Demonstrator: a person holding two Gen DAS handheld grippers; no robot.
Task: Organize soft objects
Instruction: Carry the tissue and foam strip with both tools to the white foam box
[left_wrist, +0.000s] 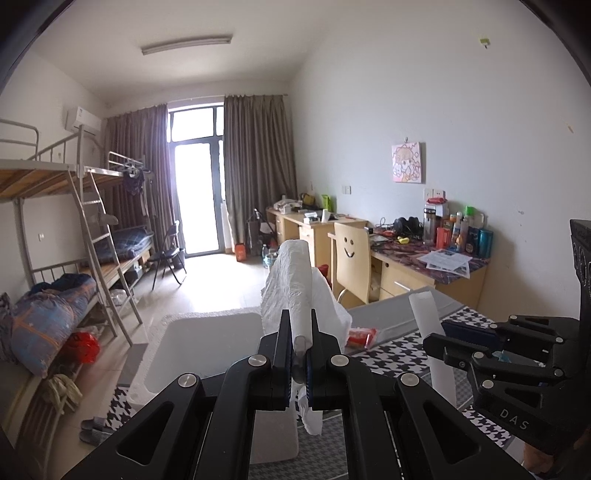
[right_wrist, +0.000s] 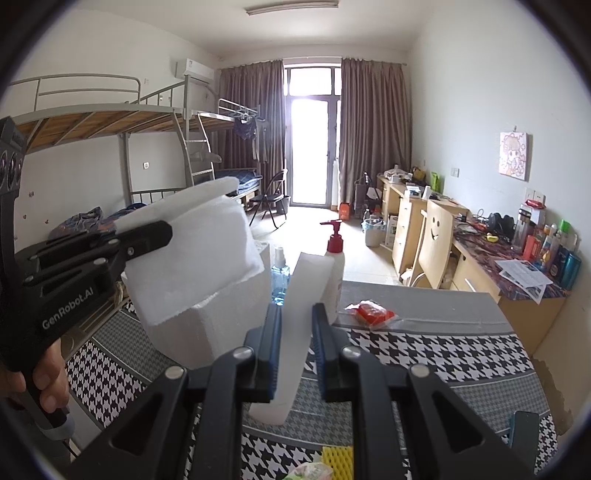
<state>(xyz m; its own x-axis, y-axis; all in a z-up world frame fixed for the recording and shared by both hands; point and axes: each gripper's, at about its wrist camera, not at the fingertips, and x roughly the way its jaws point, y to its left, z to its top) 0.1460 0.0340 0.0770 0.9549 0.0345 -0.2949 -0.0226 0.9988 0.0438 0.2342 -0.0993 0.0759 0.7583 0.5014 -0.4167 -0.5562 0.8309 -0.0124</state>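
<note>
My left gripper is shut on a crinkled white foam sheet that stands up from its jaws. In the right wrist view the left gripper holds this white sheet just above an open white foam box. That box lies below and left of the left gripper. My right gripper is shut on an upright white foam slab, with its lower end near the houndstooth tablecloth. From the left wrist, the right gripper and its slab are at the right.
Behind the box stand a blue spray bottle and a white pump bottle with a red top. A red packet lies on the table's grey strip. A yellow foam net lies at the near edge. A hand holds the left gripper's handle.
</note>
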